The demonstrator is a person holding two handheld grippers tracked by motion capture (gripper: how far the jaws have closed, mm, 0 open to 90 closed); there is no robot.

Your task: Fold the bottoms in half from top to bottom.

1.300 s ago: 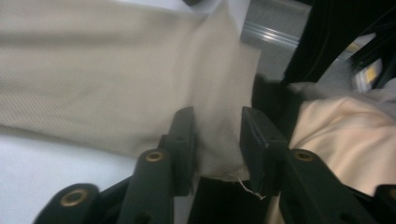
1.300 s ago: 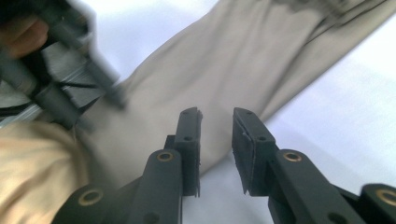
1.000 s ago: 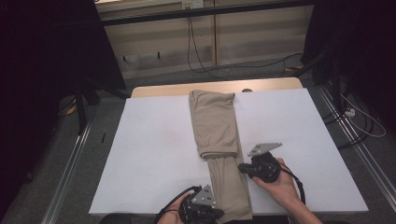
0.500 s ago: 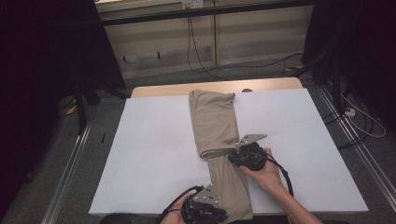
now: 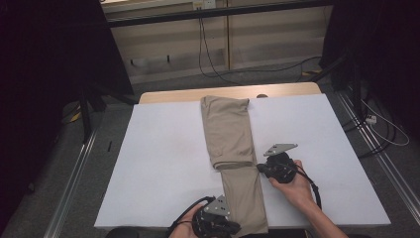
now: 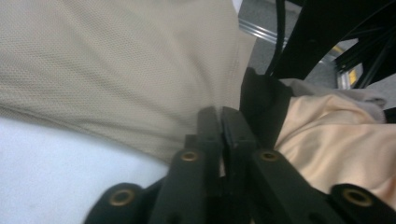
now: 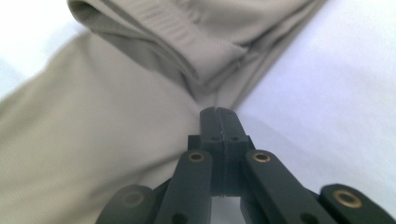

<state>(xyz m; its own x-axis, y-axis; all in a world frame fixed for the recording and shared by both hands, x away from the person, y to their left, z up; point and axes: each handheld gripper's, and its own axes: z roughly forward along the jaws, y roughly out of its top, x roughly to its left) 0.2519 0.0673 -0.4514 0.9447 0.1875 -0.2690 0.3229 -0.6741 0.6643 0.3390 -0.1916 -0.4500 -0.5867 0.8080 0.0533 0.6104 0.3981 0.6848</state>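
Tan trousers (image 5: 228, 134) lie lengthwise on the white table cover (image 5: 163, 163), their upper part doubled over and one leg (image 5: 242, 198) running toward me. My left gripper (image 5: 236, 229) sits at the near hem, jaws nearly together, and the cloth (image 6: 116, 60) puckers into its tips (image 6: 220, 114). My right gripper (image 5: 259, 168) rests at the leg's right edge just below the fold. Its jaws have just been closing and stand shut (image 7: 219, 112), tips against the seam of the trousers (image 7: 93, 154). I cannot tell whether cloth is pinched between them.
Bare wooden table edge (image 5: 287, 89) shows at the far end. Metal rails (image 5: 376, 148) and cables (image 5: 381, 129) run along the floor on the right, with dark stands on the left. Peach cloth (image 6: 336, 135) hangs beside the near table edge.
The right gripper slid left to the fold of the trousers, then drew back slightly right to the leg's edge. The left gripper has stayed at the hem.
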